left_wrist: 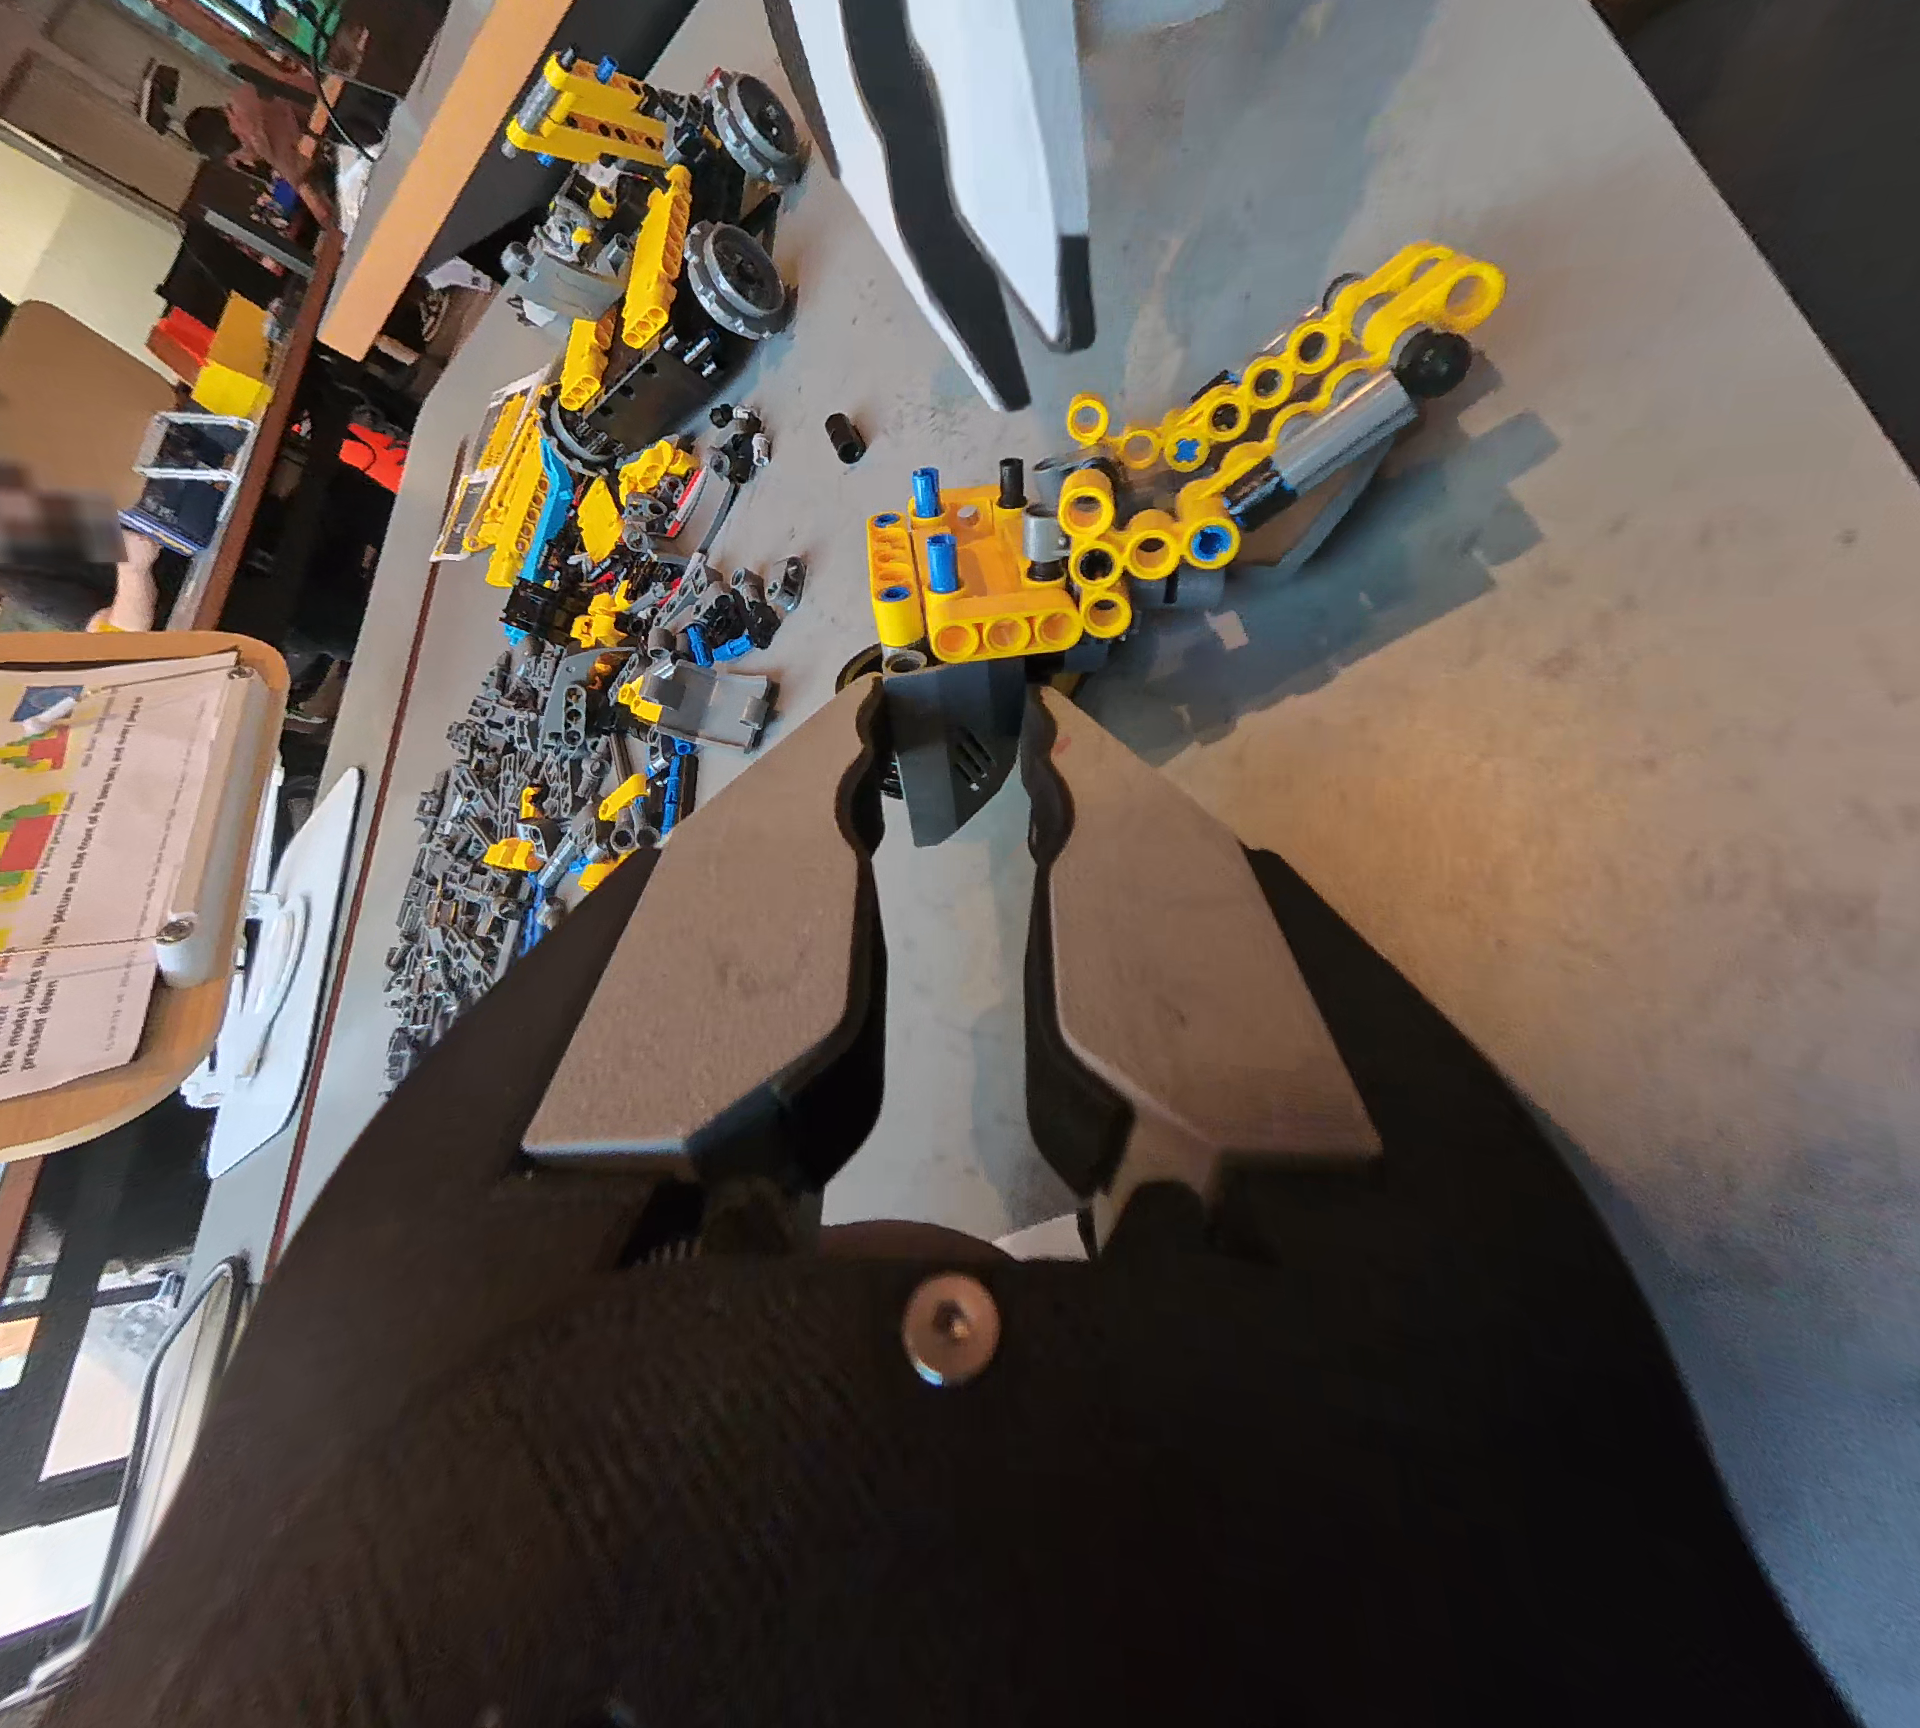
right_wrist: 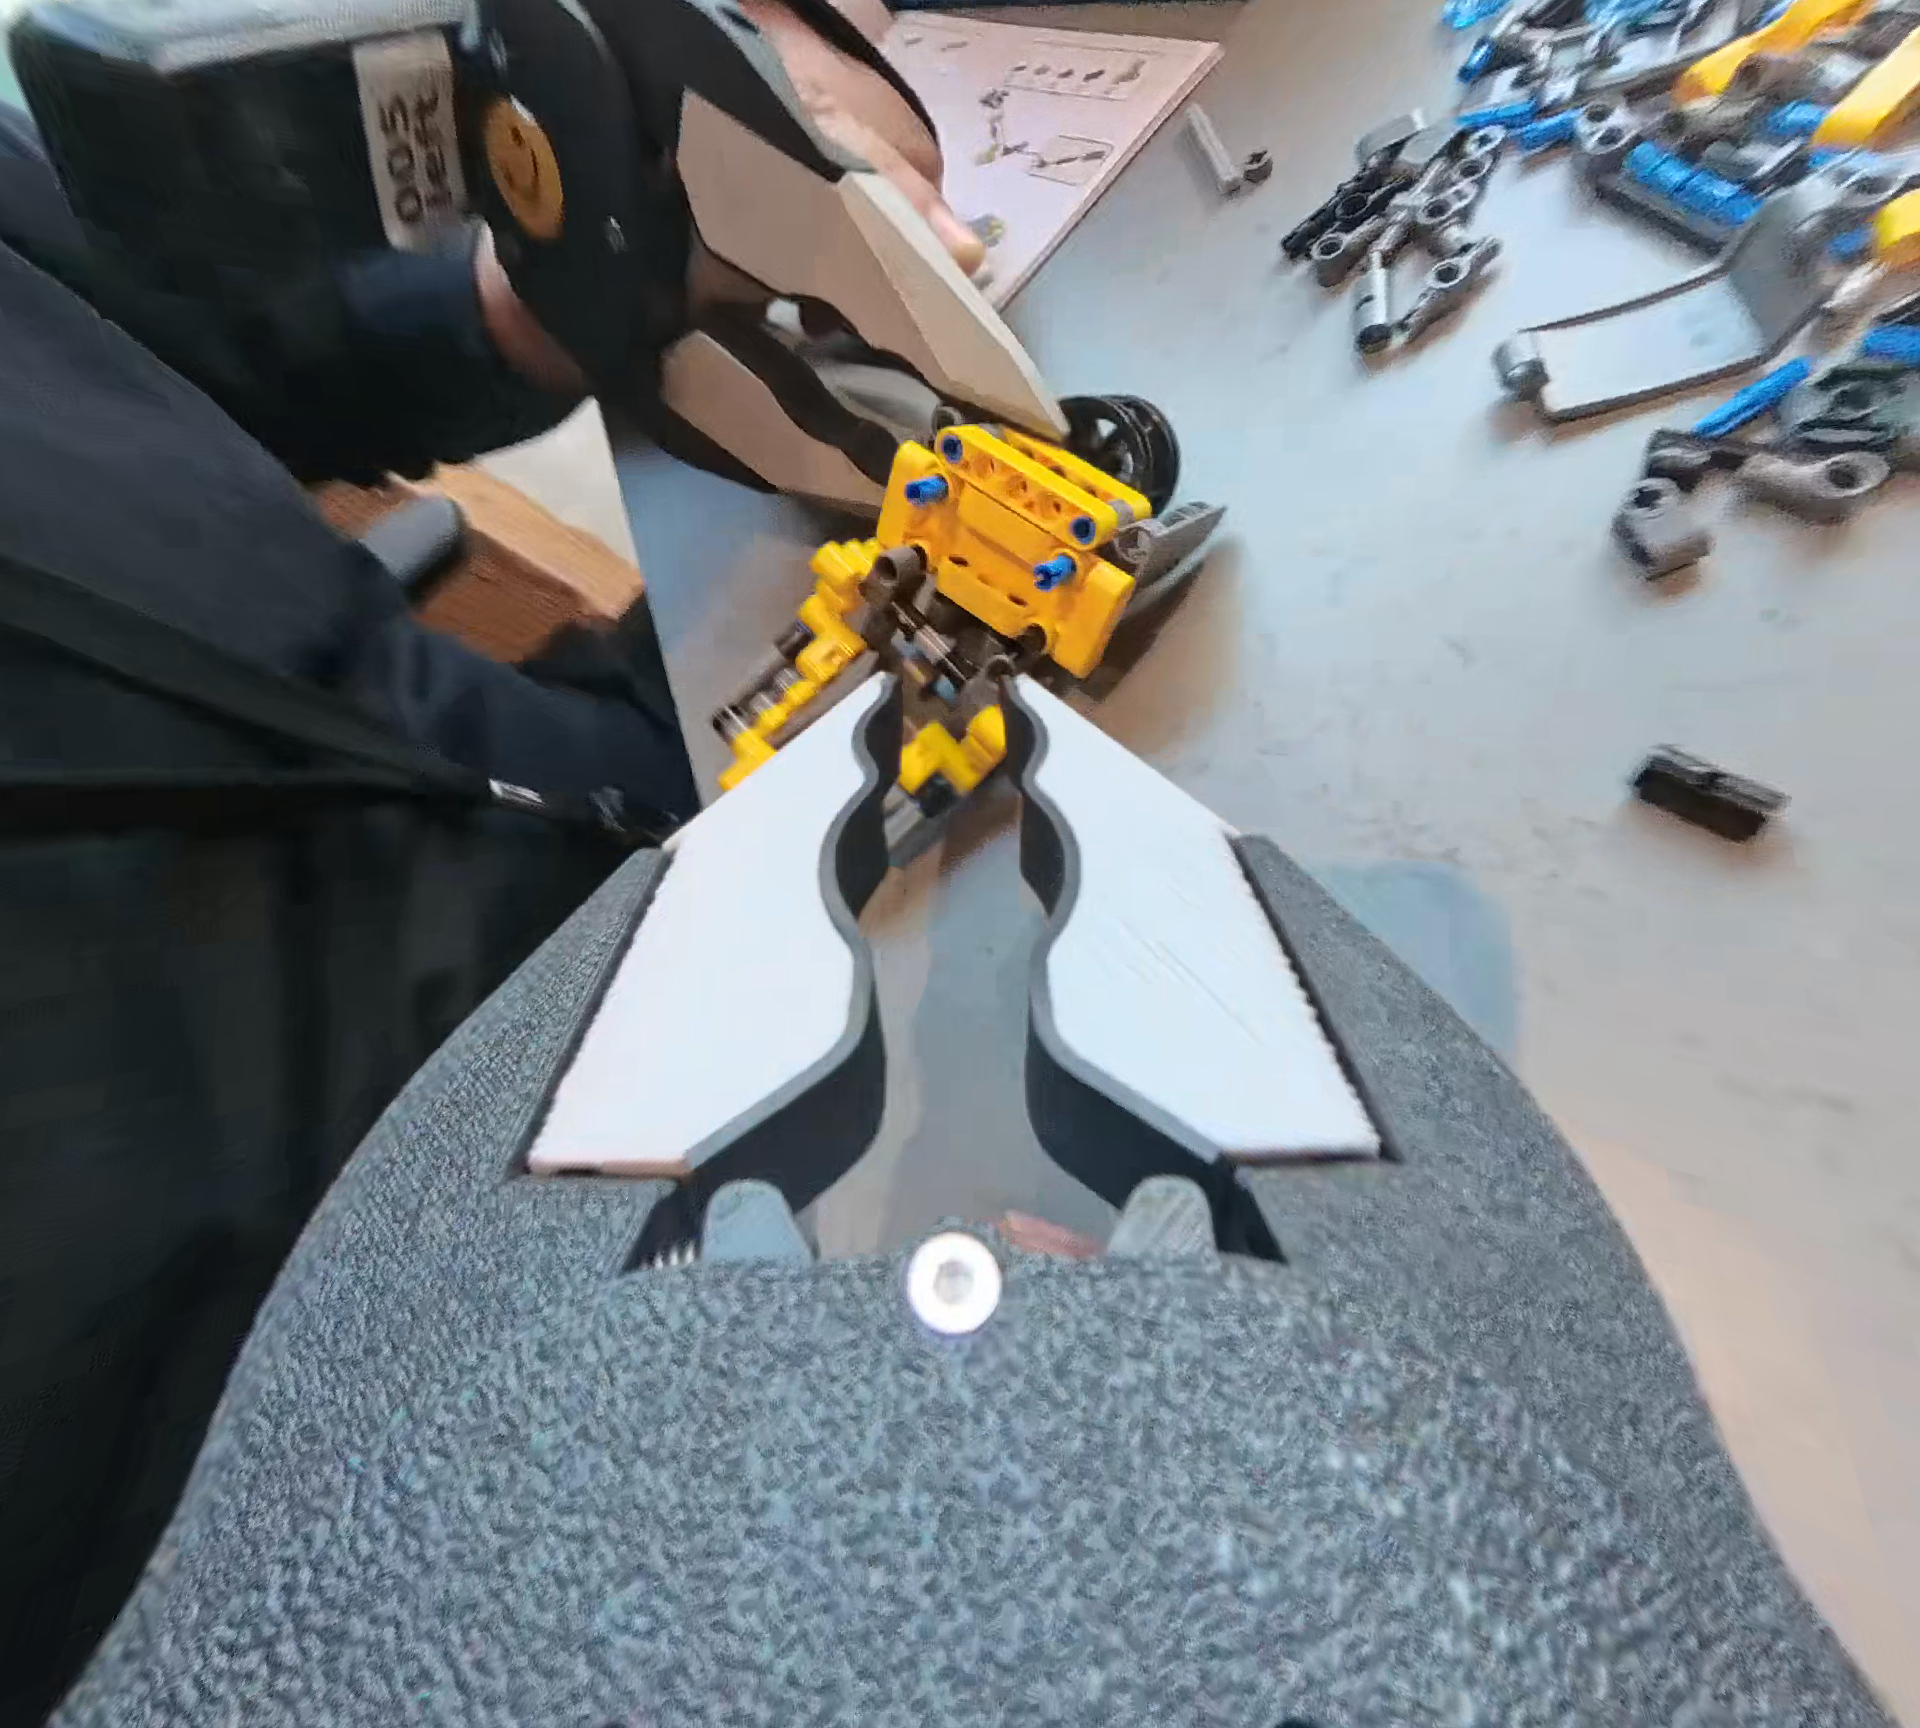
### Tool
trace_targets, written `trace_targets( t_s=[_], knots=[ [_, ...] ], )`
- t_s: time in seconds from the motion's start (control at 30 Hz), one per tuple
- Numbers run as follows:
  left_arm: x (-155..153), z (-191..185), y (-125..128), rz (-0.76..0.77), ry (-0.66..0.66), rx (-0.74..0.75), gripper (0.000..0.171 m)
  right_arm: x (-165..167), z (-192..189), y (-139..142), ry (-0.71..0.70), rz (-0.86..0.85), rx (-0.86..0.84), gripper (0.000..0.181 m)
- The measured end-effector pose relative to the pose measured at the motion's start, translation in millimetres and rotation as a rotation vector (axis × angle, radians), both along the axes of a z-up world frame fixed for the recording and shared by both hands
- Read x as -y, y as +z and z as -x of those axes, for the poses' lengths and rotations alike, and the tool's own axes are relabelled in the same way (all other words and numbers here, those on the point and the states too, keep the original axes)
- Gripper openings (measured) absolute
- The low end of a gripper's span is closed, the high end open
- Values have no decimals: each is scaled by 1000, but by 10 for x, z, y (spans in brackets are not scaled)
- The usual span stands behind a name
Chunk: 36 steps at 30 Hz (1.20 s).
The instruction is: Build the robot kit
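Two claws on one yellow brick assembly mid-bench: left claw clamped on its dark grey base, right claw narrowed around its yellow arm, best kept steady, loose parts pile toward the far edge.

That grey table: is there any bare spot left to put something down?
Yes: the table lies bare beyond the yellow arm assembly, away from the parts. It is crowded around the loose parts pile and the half-built vehicle.
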State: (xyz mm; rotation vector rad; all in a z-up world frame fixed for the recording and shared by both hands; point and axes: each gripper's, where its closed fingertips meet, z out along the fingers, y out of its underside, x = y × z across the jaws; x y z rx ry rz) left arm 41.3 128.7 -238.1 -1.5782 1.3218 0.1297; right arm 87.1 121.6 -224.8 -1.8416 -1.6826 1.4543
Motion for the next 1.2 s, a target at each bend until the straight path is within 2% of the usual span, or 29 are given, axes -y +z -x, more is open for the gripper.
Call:
trace_targets(
  t_s=[0.13, 0.37, 0.6, 0.67, 0.8, 0.97, 1.2],
  knots=[
    [7, -6, 1, -15, 0, -20, 22, -24, 31, -175, -27, 16, 93, 15],
    [9, 6, 3, -38, 23, -62, 22, 34, 99, -192, -36, 162, 111, 11],
    [0, 37, -1, 12, 47, -8, 22, -22, 91, -148, -98, -55, 37, 3],
    [3, 29, 1, -15, 36, -29, 22, -23, 90, -162, -112, -92, 47, 3],
    [14, 13, 5, -57, 27, -80, 22, -41, 106, -143, -112, 149, 72, 2],
    [13, 16, 5, -58, 34, -80, 22, -8, 115, -175, -105, 162, 99, 14],
    [4, 15, 4, -52, 62, -79, 22, 22, 141, -202, -119, 166, 127, 8]
  ],
)
